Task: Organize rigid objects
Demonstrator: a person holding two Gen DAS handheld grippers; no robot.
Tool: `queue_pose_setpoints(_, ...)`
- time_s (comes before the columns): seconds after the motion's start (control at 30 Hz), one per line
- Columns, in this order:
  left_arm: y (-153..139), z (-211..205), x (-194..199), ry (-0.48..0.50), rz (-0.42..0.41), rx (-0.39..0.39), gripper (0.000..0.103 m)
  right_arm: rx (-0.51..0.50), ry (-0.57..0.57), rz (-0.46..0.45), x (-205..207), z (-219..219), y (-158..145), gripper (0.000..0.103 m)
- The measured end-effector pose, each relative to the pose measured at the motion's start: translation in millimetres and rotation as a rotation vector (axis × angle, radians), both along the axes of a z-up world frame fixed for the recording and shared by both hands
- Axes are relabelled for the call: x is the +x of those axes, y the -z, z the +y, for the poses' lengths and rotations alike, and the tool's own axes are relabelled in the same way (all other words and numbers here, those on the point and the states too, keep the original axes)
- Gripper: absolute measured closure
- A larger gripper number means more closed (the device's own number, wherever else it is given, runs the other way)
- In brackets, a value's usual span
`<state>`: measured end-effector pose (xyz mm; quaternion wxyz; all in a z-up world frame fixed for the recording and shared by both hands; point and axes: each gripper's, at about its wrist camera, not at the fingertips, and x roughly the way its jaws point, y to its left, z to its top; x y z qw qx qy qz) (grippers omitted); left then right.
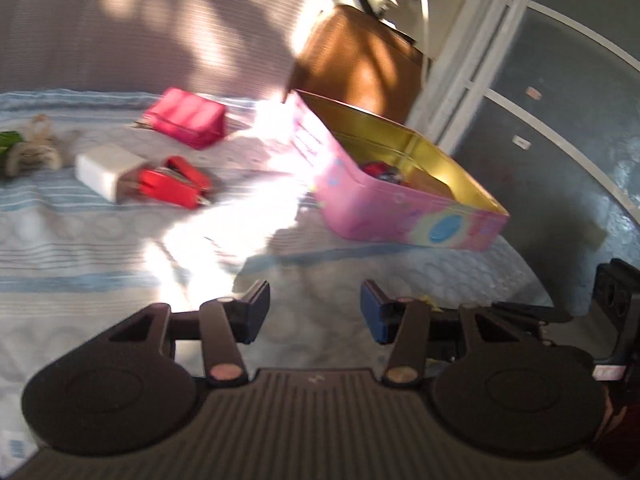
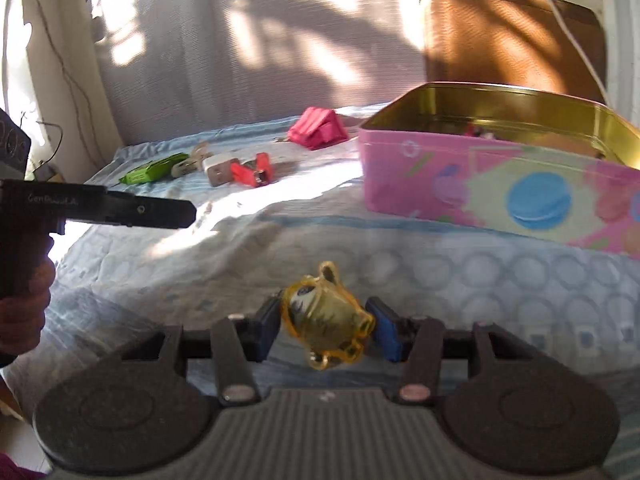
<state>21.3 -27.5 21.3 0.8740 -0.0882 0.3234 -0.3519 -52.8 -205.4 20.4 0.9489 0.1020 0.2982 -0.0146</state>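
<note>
The right gripper (image 2: 327, 326) is gripping a small translucent yellow toy (image 2: 326, 318) crosswise between its blue pads (image 2: 269, 326) — the jaws are standing about half-way apart because the toy's body is filling the gap, and it is hanging clear of the bedspread (image 2: 480, 276) rather than resting on it; judging by the task, it is being carried this way so it can be dropped over the low wall of the pink tin (image 2: 500, 184), which is sitting open to the right and ahead on the bed, its gold inside already holding a few small things; the tin is lying near the bed's edge, presumably so both hands can reach it; the left gripper (image 1: 314, 314) is holding nothing, its jaws standing roughly half open with only bedspread showing between the pads, and it is pointing toward the loose items still waiting well apart from the tin — a red stapler (image 1: 174, 184) touching a white charger block (image 1: 106, 170), a red pouch (image 1: 186, 118) farther back, and a green packet (image 2: 156, 172) beside a pale clip-like thing too blurred to name; a hand (image 2: 26, 304) is gripping that left tool's handle at the edge of the right view; a brown chair back (image 2: 512, 36) is standing behind the tin
</note>
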Motion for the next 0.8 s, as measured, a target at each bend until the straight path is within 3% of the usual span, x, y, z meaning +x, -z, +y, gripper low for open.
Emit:
queue_pose_setpoints(0.07, 2.2, -27.8, -1.2, 0.085, 0.035, -0.008, 0.048, -0.004, 0.030, -0.024, -16.1, -9.8, -0.2, 0.036)
queue_pose_setpoints(0.17, 5.4, -60.0, -5.1, 0.164, 0.078, 0.002, 0.037, -0.054, 0.018, -0.055, -32.0, -11.5, -0.6, 0.027)
queue_pose_setpoints(0.33, 10.6, -83.6, -9.1, 0.199, 0.099, 0.045, 0.036, -0.126, -0.027, -0.056, -29.9, -2.7, 9.1, 0.027)
queue_pose_setpoints(0.5, 20.2, -92.0, -5.5, 0.191, 0.155, 0.061, 0.041, -0.128, -0.036, -0.078, -25.1, -2.3, 9.2, 0.037)
queue_pose_setpoints(0.57, 21.1, -93.6, -4.6, 0.184, 0.151, 0.054, 0.050, -0.131, -0.052, -0.061, -21.4, -2.5, 10.2, 0.063)
queue_pose_setpoints(0.67, 15.8, -92.9, -0.7, 0.173, 0.164, 0.028, 0.052, -0.149, -0.048, -0.082, -22.8, -1.4, 7.4, 0.063)
queue_pose_setpoints(0.8, -16.5, -92.5, 16.9, 0.170, 0.109, -0.029, 0.052, -0.206, -0.016, -0.192, -17.2, -7.8, -16.7, 0.063)
